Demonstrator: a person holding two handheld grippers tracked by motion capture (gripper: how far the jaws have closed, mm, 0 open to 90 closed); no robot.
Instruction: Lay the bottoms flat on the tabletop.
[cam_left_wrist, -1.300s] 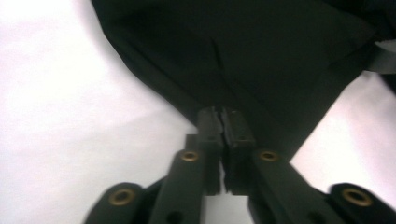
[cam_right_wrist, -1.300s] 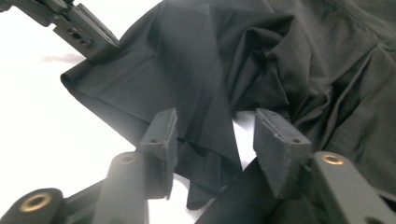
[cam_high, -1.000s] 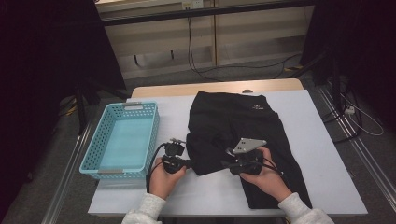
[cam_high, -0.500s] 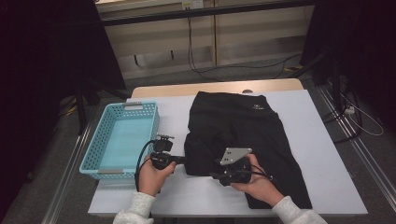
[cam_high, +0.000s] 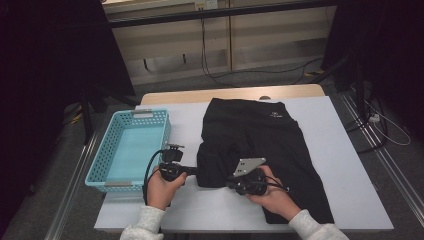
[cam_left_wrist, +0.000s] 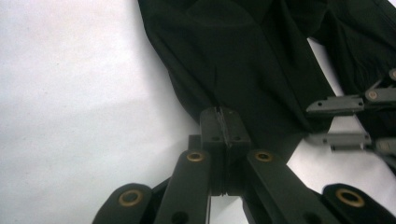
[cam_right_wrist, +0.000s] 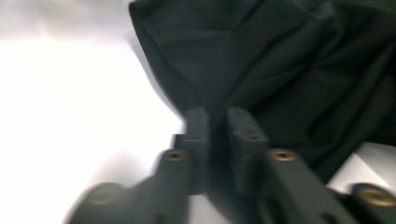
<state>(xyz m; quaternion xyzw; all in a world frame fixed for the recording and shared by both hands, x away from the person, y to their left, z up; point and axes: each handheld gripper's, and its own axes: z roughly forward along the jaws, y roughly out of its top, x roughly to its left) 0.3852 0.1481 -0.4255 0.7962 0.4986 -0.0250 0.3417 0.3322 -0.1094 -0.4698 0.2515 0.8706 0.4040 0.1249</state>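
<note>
A: Black stretchy fabric, a pair of shorts or leggings (cam_high: 260, 137), lies spread on the white table (cam_high: 345, 165), its near-left hem bunched at about 7 o'clock of the garment. What is the step here?

B: A fold, I judge. The left gripper (cam_left_wrist: 223, 122) has its jaws pressed together on the hem edge, a thin pinch of cloth between them. The right gripper (cam_right_wrist: 218, 122) has its jaws nearly together with dark cloth in the narrow gap; that view is blurred, but it looks like a grip.

A: How to do it well?

B: Keep both pinches level and lift together, so the hem travels as one straight edge toward 12 o'clock. Don't let the cloth twist between the two grippers.

A: And which way does the garment point?

B: Its waistband, with the small label, sits at 12 o'clock; the long axis runs from 12 to 6, slanting slightly toward 5. The light-blue plastic basket (cam_high: 131, 150) stands at its 9 o'clock, apart.
</note>
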